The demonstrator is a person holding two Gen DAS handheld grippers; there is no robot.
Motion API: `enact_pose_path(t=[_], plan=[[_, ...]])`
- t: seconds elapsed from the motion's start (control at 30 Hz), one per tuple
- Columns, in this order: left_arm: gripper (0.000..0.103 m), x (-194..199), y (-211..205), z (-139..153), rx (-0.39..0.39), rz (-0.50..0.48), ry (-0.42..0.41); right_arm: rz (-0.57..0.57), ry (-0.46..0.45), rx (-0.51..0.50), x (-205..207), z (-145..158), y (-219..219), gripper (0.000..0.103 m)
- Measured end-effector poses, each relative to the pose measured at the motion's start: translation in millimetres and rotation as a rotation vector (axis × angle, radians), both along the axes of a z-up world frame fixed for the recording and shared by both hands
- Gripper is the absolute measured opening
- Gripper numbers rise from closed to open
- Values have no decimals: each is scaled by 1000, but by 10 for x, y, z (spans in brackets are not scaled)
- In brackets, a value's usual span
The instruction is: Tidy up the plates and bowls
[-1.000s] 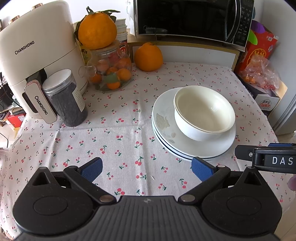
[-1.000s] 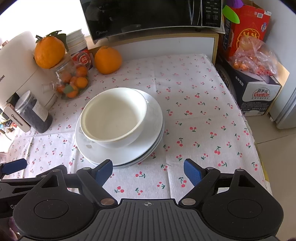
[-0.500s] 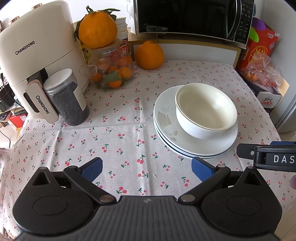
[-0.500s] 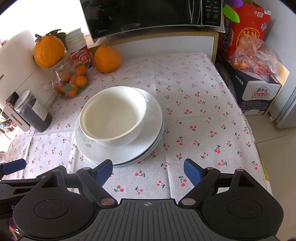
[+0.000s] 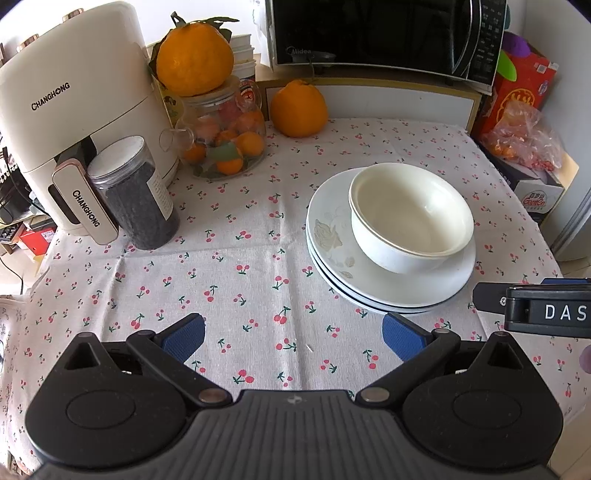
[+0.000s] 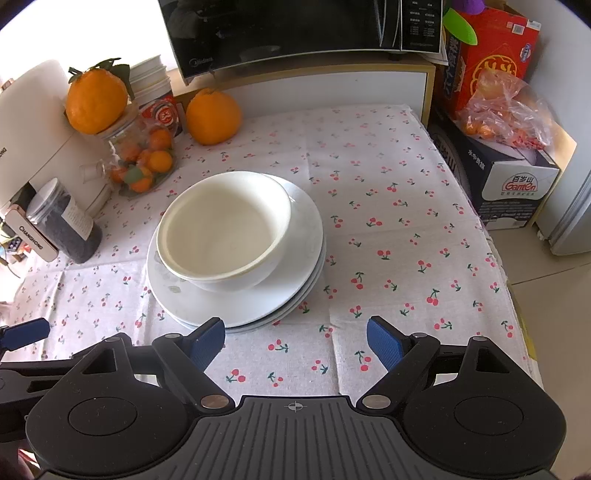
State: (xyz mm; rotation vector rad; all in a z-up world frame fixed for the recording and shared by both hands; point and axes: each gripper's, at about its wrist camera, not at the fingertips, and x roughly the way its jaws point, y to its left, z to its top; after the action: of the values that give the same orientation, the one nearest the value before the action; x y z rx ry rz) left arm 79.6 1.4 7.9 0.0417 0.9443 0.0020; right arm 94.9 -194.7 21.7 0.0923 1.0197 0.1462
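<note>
Cherry-printed cloth covers the surface [image 5: 236, 266], with a black microwave [image 5: 384, 33] on a shelf at the far edge and a cream air fryer [image 5: 74, 110] at the far left. Compared with a second ago, little has changed: both views have crept only slightly, so the dishes sit a touch higher in the left wrist view and a touch farther left in the right wrist view, while the dishes themselves have not moved.

The left claw [image 5: 293, 334] hovers above the near part of the cloth, spread wide, nothing between its blue pads. The right claw [image 6: 295, 341] is likewise spread wide and empty, its left pad just near the plates' closest rim.

A white bowl [image 6: 225, 229], which looks like two nested bowls with a doubled rim, stands upright on a stack of white plates [image 6: 295, 295] in the middle of the surface. The top plate bears a faint floral pattern on its left side in the left wrist view. A dark-filled jar [image 5: 136, 195] stands well to the left.
</note>
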Motion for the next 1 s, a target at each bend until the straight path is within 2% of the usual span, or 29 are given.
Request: enact_pose_path(t=[1.0], plan=[[103,-2,-18,-26,13,-11,23,10,6,-10,-1,-12,6,87]])
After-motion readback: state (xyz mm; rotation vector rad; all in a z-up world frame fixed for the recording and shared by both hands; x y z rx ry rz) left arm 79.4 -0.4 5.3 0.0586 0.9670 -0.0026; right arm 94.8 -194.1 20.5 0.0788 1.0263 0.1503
